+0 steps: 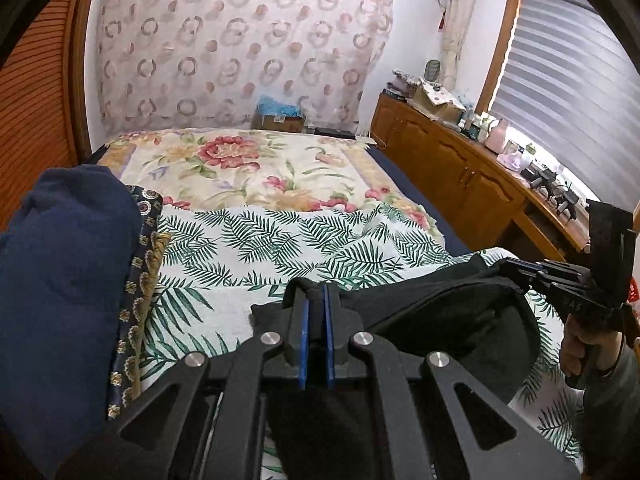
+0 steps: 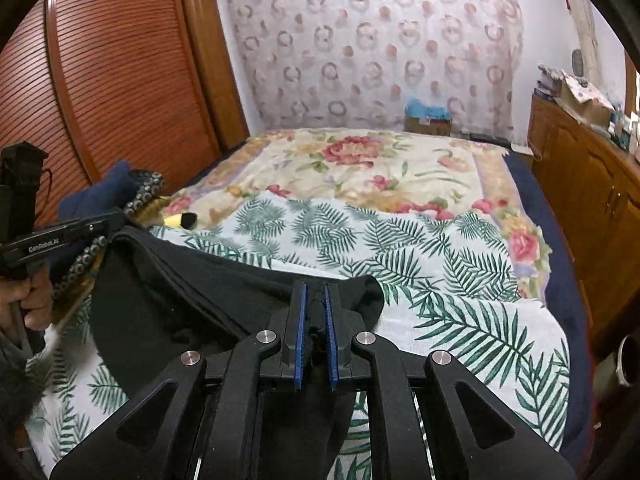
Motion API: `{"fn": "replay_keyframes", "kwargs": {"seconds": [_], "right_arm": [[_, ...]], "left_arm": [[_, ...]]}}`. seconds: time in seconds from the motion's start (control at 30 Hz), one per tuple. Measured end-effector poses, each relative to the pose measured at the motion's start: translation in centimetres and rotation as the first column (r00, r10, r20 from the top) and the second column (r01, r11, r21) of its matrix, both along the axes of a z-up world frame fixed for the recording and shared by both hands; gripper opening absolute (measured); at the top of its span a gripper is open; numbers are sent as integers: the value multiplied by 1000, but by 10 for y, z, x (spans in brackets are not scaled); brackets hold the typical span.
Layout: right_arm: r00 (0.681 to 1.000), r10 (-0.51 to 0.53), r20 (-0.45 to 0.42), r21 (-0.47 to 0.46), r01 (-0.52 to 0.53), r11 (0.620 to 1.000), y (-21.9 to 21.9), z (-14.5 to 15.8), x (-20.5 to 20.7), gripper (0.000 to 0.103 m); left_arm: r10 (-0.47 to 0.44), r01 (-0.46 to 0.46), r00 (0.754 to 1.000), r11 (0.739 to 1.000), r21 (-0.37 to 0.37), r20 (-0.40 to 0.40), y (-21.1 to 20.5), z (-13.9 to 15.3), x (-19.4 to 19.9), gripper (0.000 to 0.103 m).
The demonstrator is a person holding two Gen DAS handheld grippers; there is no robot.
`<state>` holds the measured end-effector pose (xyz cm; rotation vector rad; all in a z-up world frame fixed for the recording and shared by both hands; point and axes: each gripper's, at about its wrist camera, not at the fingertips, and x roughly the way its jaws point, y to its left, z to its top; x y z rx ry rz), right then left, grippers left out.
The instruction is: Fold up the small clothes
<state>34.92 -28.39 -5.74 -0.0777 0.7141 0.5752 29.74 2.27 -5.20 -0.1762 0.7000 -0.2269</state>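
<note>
Nearest, the left gripper [image 1: 316, 292] pinches one corner of a black garment [image 1: 440, 312]; the right gripper [image 2: 316, 296] pinches another, the cloth slung between them above the bed [image 2: 360, 168]. One palm-leaf sheet [image 1: 280, 240] overlaps one floral blanket [image 1: 240, 164]. At nine o'clock lies one navy pile [image 1: 64, 272]; at three o'clock, a wooden cabinet [image 1: 452, 160].

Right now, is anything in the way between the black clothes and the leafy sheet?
Nothing visible. Both grippers, left and right, pinch the black garment above bare leaf-print sheet. The navy pile sits off to the left.
</note>
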Motion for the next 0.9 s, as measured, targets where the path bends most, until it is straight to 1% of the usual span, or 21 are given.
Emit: {"fn": "replay_keyframes", "kwargs": {"seconds": [0.17, 0.2, 0.27, 0.37, 0.4, 0.43, 0.5, 0.57, 0.6, 0.63, 0.7, 0.77, 0.8, 0.87, 0.9], "right_arm": [[1000, -18, -9, 1, 18, 1000, 0, -7, 7, 7], [1000, -23, -7, 7, 23, 1000, -2, -6, 7, 11], [999, -43, -7, 25, 43, 999, -5, -4, 8, 12], [995, -95, 28, 1, 95, 995, -12, 4, 9, 12], [994, -98, 42, 7, 98, 995, -15, 8, 7, 12], [995, -92, 44, 15, 92, 996, -17, 10, 7, 12], [994, -93, 52, 19, 92, 996, -20, 14, 5, 13], [994, -83, 71, 12, 83, 996, -21, 17, 2, 23], [994, -74, 78, 6, 74, 997, -21, 19, 0, 30], [994, -70, 88, -11, 71, 997, -19, 19, -2, 35], [991, -77, 108, -47, 82, 995, -15, 19, -5, 35], [994, -55, 96, -49, 60, 997, -13, 17, -5, 36], [995, -47, 89, -53, 52, 997, -12, 16, -5, 38], [996, -33, 79, -56, 38, 998, -10, 12, -5, 48], [998, -22, 67, -51, 25, 998, -9, 10, -4, 54]], "left_arm": [[1, -1, 1000, 1000, 2, -10, 0, -2, 1, 5], [1, -1, 1000, 1000, -4, -12, 0, -1, 2, 6], [-5, 5, 1000, 1000, -23, -7, 1, 3, 1, 7], [-8, 8, 1000, 1000, -23, 17, 3, 12, -4, 14], [-3, 3, 1000, 1000, -19, 26, 3, 14, -6, 20], [3, -3, 999, 1000, -8, 33, 2, 15, -9, 23], [0, 0, 999, 1000, 10, 43, 3, 16, -14, 24], [8, -10, 999, 1000, 30, 54, 4, 17, -20, 28], [4, -6, 998, 999, 34, 56, 3, 17, -22, 30], [-9, 7, 999, 999, 40, 50, 2, 16, -23, 30], [-27, 26, 999, 999, 44, 27, 0, 11, -22, 31], [-36, 37, 999, 998, 51, -9, -3, 2, -17, 31], [-35, 36, 999, 998, 54, -24, -4, -1, -15, 31], [-36, 39, 998, 998, 54, -56, -5, -11, -9, 31], [-30, 35, 997, 998, 59, -71, -5, -15, -6, 31]]}}
